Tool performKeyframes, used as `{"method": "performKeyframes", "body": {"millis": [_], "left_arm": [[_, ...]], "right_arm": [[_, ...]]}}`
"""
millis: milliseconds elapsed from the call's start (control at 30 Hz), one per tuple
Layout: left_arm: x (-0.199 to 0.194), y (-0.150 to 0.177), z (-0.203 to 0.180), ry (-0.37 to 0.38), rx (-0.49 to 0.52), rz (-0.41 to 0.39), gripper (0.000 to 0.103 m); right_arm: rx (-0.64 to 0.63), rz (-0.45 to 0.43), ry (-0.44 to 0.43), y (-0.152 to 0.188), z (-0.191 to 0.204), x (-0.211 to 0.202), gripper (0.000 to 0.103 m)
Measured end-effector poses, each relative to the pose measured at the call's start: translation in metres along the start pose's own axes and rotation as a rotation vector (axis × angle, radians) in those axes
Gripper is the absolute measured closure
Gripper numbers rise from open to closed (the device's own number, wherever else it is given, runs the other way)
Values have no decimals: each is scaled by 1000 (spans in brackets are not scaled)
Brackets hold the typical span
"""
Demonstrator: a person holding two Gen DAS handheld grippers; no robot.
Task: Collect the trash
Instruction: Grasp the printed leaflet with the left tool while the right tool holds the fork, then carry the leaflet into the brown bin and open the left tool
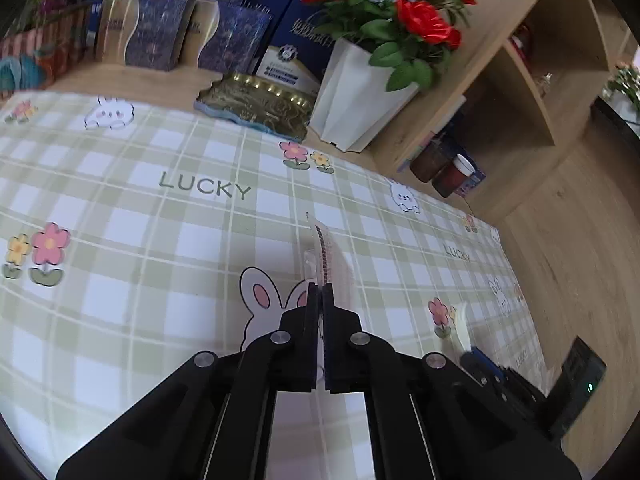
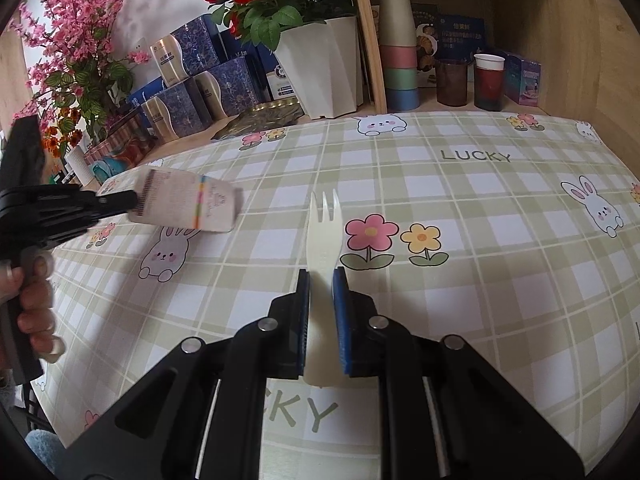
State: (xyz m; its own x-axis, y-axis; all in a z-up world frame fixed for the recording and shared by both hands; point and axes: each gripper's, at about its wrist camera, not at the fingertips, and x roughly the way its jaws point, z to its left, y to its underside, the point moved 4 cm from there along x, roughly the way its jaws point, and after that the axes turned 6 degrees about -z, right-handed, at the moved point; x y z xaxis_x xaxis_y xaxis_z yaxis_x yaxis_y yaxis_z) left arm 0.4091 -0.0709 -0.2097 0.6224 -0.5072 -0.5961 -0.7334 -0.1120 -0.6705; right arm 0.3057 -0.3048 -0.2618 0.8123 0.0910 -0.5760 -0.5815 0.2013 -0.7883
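My left gripper is shut on a flat clear wrapper, seen edge-on and sticking up past the fingertips above the checked tablecloth. From the right wrist view the same wrapper shows its printed face and a coloured stripe, held off the cloth by the left gripper at the left, with a person's hand on its handle. My right gripper is shut on a white plastic fork, tines pointing away. That fork and the right gripper's blue pad appear at the lower right of the left wrist view.
A white pot of red roses, a gold-patterned tray and blue boxes line the back. The wooden shelf holds stacked cups and two dark cups. Pink blossoms stand at the left.
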Motion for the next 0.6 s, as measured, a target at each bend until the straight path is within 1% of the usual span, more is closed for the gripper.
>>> {"method": "performKeyframes", "body": {"millis": [167, 333, 400, 600], "left_arm": [[-48, 5, -18, -39, 120, -24, 103], [-87, 16, -29, -50, 199, -21, 103], [-100, 22, -31, -47, 213, -17, 103], [-140, 44, -43, -7, 216, -10, 102]], "right_arm": [[-16, -16, -6, -1, 4, -9, 87], [16, -32, -42, 3, 12, -37, 87], [13, -45, -58, 4, 18, -52, 87], [-20, -72, -102, 13, 37, -100, 87]]}}
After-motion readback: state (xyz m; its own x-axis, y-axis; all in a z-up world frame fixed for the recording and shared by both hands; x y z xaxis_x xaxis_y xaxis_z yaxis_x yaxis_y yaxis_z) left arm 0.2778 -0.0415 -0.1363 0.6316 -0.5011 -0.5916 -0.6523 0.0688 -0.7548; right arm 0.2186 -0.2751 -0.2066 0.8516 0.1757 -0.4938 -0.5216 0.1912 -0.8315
